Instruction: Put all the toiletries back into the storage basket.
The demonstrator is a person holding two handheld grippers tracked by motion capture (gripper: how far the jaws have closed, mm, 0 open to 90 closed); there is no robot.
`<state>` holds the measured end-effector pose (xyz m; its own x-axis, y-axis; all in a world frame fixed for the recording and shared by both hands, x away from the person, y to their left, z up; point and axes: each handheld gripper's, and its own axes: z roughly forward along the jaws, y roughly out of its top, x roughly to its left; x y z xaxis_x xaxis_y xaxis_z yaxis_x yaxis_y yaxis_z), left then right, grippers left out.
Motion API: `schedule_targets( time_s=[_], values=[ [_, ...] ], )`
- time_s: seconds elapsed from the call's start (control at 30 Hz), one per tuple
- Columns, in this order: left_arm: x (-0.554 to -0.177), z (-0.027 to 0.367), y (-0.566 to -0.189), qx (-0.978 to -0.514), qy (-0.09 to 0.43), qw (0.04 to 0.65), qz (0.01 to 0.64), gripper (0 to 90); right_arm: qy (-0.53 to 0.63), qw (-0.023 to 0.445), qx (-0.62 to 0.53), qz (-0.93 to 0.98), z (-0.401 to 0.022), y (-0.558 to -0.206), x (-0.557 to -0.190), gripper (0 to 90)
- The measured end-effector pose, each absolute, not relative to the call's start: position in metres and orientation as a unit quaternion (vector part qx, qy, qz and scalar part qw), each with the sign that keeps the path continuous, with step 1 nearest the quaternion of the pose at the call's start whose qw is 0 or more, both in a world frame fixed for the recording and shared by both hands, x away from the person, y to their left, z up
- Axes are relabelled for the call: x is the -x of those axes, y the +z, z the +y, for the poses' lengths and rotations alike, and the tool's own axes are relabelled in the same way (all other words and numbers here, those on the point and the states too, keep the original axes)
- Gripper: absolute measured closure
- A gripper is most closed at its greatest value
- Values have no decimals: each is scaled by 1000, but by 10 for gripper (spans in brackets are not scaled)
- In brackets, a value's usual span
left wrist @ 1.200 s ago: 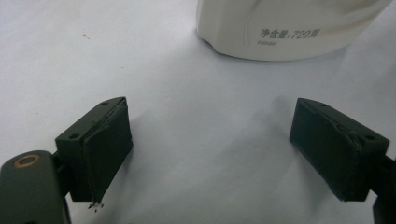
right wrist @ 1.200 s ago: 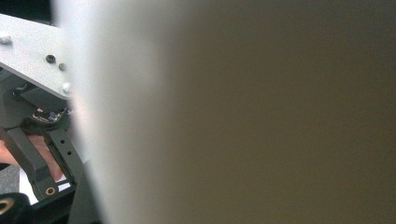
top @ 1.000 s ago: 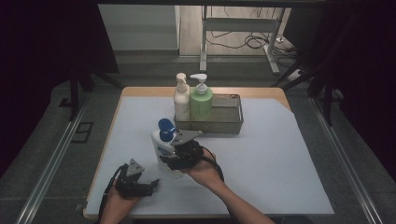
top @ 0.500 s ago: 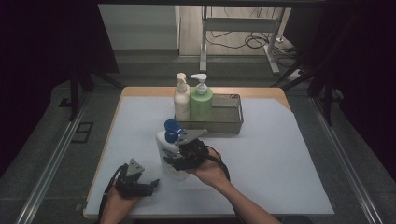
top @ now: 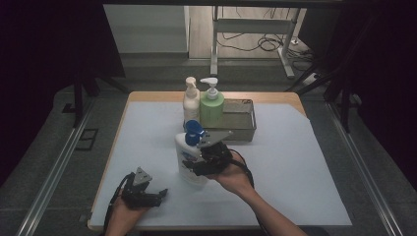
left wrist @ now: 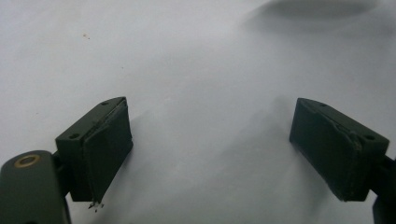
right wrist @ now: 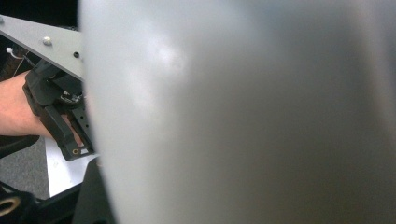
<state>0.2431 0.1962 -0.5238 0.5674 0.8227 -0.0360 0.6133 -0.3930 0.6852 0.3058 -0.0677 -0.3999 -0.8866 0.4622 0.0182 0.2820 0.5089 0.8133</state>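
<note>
Table point(top: 305, 187) with white cover; grey tray point(top: 241, 120) at the far middle, two pump bottles point(top: 211, 105) at its left end. Your right tool point(top: 199, 160) pinches the white blue-capped bottle point(top: 187, 157) by its side, near-centre, just short of the tray. Keep it upright and clear the tray rim before lowering. Your left tool point(left wrist: 210, 144) rests spread on the table, near left, holding nothing.

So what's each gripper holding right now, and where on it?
The right gripper clamps the white bottle around its body, below the blue cap. The left gripper is open, holding nothing.
</note>
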Motion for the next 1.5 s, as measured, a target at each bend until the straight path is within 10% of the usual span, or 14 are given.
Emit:
schedule_targets(
  time_s=[1.5],
  values=[
    [-243,196,-524,-820,158,334,438,130,422,179,-315,831,-179,-347,-345,406]
  ],
)
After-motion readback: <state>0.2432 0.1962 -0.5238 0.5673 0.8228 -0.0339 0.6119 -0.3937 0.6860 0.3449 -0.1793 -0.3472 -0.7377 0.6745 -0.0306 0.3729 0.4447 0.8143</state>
